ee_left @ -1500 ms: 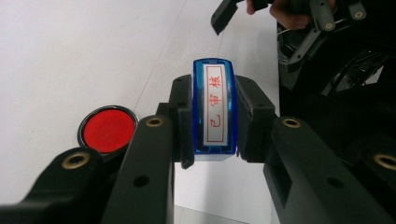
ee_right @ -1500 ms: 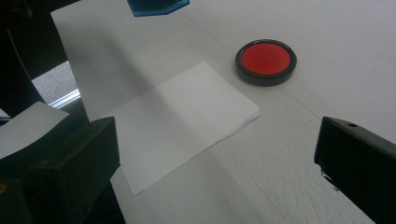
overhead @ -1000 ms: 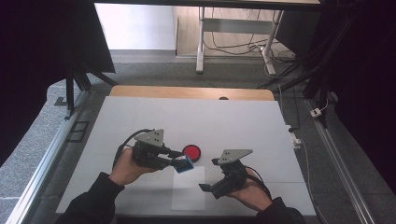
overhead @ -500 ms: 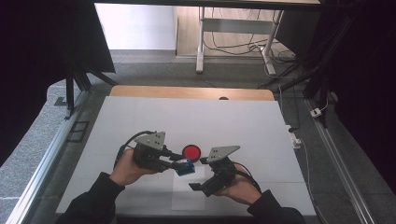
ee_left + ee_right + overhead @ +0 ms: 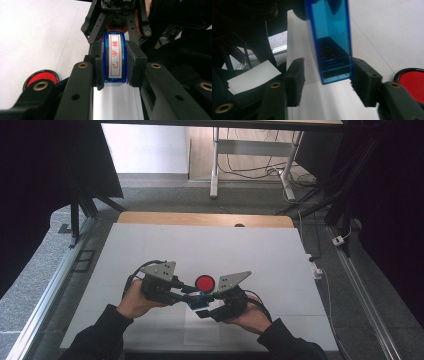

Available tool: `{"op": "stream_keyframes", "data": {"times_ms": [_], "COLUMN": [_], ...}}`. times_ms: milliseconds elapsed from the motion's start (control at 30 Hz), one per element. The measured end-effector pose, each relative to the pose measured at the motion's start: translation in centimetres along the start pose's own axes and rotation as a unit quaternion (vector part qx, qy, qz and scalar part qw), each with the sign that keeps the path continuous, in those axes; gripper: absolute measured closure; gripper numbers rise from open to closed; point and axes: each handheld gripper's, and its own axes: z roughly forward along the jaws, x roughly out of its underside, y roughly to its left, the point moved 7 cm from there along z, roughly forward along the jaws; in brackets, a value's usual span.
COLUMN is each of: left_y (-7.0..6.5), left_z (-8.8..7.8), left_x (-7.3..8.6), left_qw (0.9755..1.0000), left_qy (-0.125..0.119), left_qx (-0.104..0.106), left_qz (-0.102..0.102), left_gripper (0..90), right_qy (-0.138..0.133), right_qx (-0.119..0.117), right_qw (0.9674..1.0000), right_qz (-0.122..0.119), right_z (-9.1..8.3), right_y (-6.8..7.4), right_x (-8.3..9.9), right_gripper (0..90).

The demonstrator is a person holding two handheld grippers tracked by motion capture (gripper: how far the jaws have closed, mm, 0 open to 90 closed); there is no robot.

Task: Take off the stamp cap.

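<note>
The left tongs (image 5: 115, 62) are clamped on a blue self-inking stamp (image 5: 115, 60), their pads pressing its two long sides, so that its labelled top with red characters faces that camera. In the high view the stamp (image 5: 199, 301) hangs above the table (image 5: 150, 245), between the two hands.

The right tongs (image 5: 325, 82) have just been closing around the stamp's (image 5: 329, 42) lower end. The right pad seems to touch the blue casing, while a gap stands between the left pad and it, so there is no grip there yet.

Outward lie a sheet of white paper (image 5: 210, 327) under the hands, a red ink pad (image 5: 204, 282) just beyond the tongs, and a small stack of paper slips (image 5: 252, 76).

The likely trouble is a lopsided squeeze: one pad landing first could twist the stamp in the left tongs. Clear plastic is slick, and if the left tongs let go early it may slip and drop onto the paper.
</note>
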Motion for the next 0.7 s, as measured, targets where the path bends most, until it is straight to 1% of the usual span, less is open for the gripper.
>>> {"op": "stream_keyframes", "data": {"times_ms": [133, 167, 233, 300, 533, 700], "left_y": [0.01, 0.0, 0.0, -0.02, -0.07, -0.14], "left_z": [0.04, 0.05, 0.04, -0.01, -0.12, -0.21], "left_x": [0.02, 0.03, 0.02, -0.01, -0.02, -0.03], "left_qw": [1.0, 1.0, 1.0, 0.9999, 0.9998, 0.9995], "left_qy": [-0.002, -0.003, -0.004, -0.008, -0.014, -0.021], "left_qx": [0.004, 0.005, 0.006, 0.008, 0.012, 0.017], "left_qz": [-0.001, -0.001, 0.0, 0.002, 0.007, 0.016], "left_gripper": [70.7, 70.7, 70.6, 70.7, 70.7, 70.6], "right_qy": [-0.008, -0.012, -0.012, -0.014, -0.019, -0.021], "right_qx": [-0.007, -0.01, -0.011, -0.013, -0.022, -0.032], "right_qw": [0.9999, 0.9999, 0.9999, 0.9998, 0.9995, 0.9991], "right_qz": [0.003, 0.0, -0.001, -0.005, -0.013, -0.015], "right_z": [-0.1, -0.21, -0.22, -0.24, -0.3, -0.36], "right_y": [-0.12, -0.12, -0.11, -0.08, 0.13, 0.22], "right_x": [-0.13, -0.23, -0.24, -0.27, -0.4, -0.44], "right_gripper": [53.4, 56.9, 57.3, 60.3, 65.4, 67.7]}}
